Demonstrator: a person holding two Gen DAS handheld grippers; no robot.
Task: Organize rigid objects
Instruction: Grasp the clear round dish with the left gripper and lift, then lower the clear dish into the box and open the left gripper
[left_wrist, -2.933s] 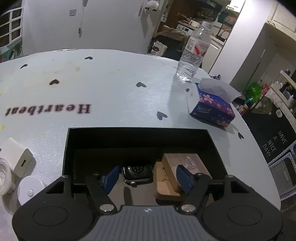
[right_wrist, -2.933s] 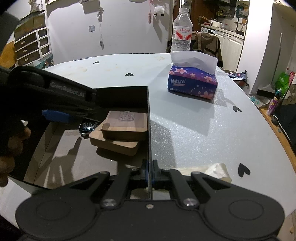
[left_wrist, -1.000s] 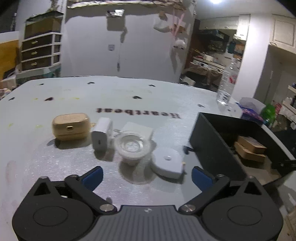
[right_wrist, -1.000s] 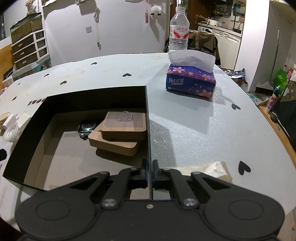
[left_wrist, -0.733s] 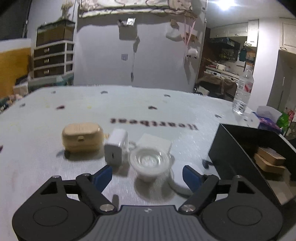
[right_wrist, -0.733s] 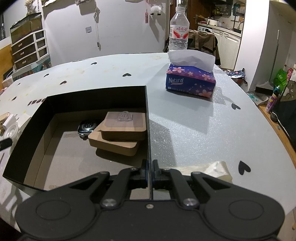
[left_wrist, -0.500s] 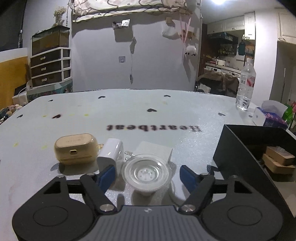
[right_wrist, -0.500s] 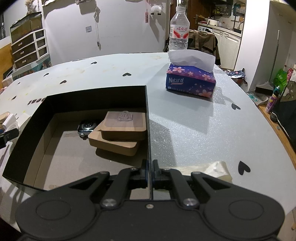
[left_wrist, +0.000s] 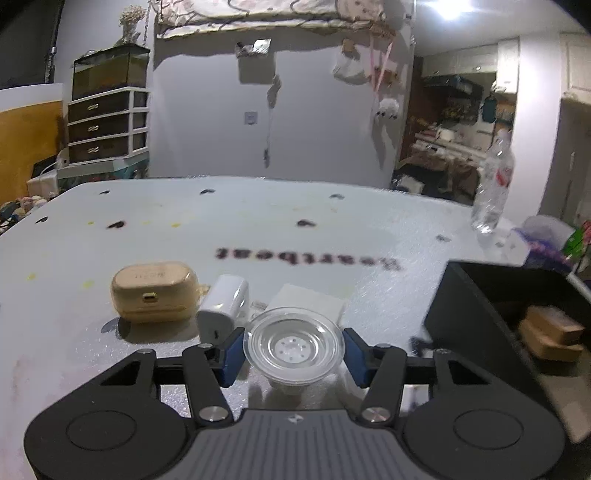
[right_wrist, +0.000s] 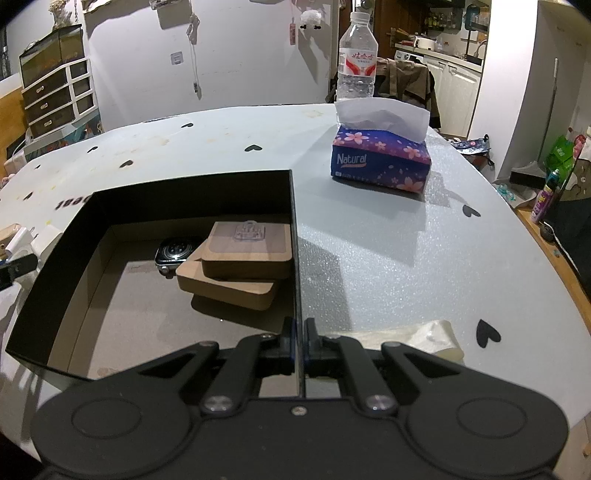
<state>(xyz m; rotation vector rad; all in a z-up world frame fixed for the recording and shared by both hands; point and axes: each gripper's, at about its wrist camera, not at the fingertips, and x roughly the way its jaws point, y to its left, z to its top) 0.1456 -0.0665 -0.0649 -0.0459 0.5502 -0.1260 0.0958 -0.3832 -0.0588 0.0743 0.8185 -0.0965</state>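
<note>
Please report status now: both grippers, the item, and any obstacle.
Left gripper jaws just closing around clear round dish, contact unclear. Right gripper shut on black box wall. White charger close beside dish.

tissue box (right_wrist: 380, 162): "Natural" | table (left_wrist: 258, 221): "Heartbeat", upside down

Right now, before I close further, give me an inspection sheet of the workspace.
Surface: pale table with heart marks and printed lettering.
Job's things: clear round dish, white charger, tan case on the table; black box holds a smartwatch and two stacked wooden blocks.
Clutter: tissue pack, water bottle.
Grippers: left hand-held gripper has just been closing, pads at the dish's rim; right hand-held gripper shut on the box wall.
Cables: nothing seen.
Surroundings: drawers, kitchen behind.
</note>
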